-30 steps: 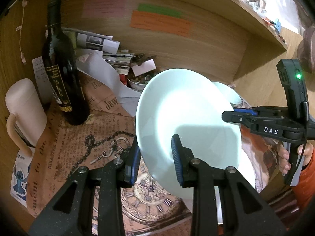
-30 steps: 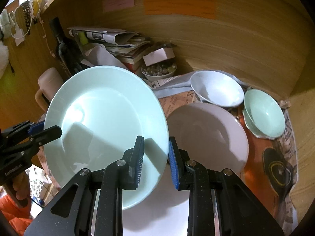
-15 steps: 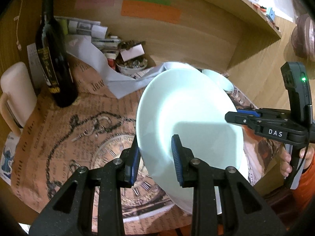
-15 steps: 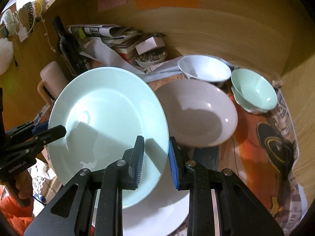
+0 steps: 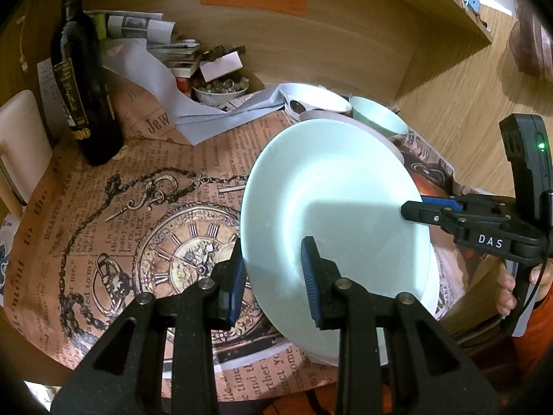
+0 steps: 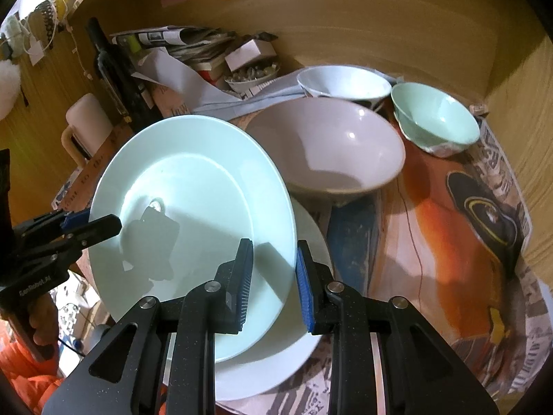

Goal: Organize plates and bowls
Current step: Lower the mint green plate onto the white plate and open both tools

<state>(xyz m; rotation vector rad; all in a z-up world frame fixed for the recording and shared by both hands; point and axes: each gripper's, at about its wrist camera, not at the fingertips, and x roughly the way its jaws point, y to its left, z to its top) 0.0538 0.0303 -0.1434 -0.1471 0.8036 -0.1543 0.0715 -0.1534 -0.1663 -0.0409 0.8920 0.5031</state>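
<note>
A pale mint plate [image 5: 331, 200] [image 6: 193, 200] hangs tilted above the table, gripped at opposite rims. My left gripper [image 5: 273, 263] [image 6: 100, 223] is shut on its left rim. My right gripper [image 6: 273, 263] [image 5: 411, 207] is shut on its right rim. Just under it a white plate [image 6: 304, 311] lies on the newspaper, mostly covered by the mint plate. Behind stand a large grey bowl [image 6: 331, 145], a white bowl [image 6: 342, 83] and a mint bowl [image 6: 435, 117], all upright.
A dark wine bottle [image 5: 83, 79] and a pink mug [image 5: 17, 138] stand at the left. A pile of papers [image 5: 155, 34] and a small dish of trinkets [image 5: 221, 88] sit against the wooden back wall [image 5: 328, 45]. Printed newspaper [image 5: 138, 190] covers the table.
Both grippers have come down and back toward the near edge with the mint plate. It now hangs lower, close over the white plate, and the bowls lie farther behind.
</note>
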